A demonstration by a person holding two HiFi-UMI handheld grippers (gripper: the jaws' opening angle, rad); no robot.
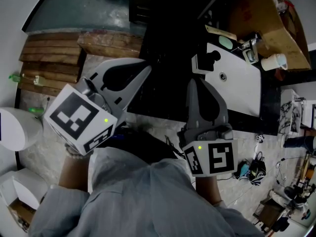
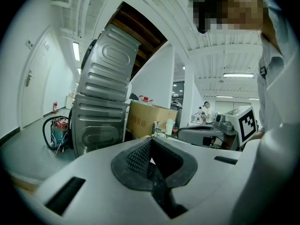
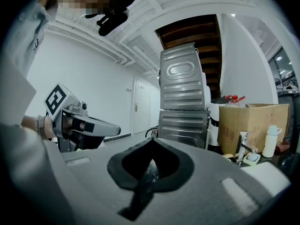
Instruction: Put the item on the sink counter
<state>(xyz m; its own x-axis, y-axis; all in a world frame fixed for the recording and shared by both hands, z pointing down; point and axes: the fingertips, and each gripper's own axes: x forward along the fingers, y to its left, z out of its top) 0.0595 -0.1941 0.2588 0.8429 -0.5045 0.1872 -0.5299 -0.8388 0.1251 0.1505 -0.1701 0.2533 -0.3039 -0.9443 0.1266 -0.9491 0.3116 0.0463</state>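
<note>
My left gripper (image 1: 146, 69) is raised at the left of the head view, shut, with nothing between its jaws. My right gripper (image 1: 193, 82) is beside it, also shut and empty, its tip near the white sink (image 1: 242, 85) set in the dark counter (image 1: 163, 98). A faucet (image 1: 250, 48) and a white bottle (image 1: 274, 61) stand at the sink's far side. In the left gripper view the closed jaws (image 2: 151, 140) point toward the faucet (image 2: 156, 126) and bottle (image 2: 169, 125). The right gripper view shows its closed jaws (image 3: 152, 143), with the bottle (image 3: 270, 141) at the right.
A cardboard box (image 1: 264, 14) stands behind the sink. Stacked steel machines (image 3: 183, 97) rise beyond the counter. Wooden planks (image 1: 54, 58) lie on the floor at the left, a red vacuum (image 2: 58, 130) stands by the machines, and cables and clutter (image 1: 256, 169) lie at the right.
</note>
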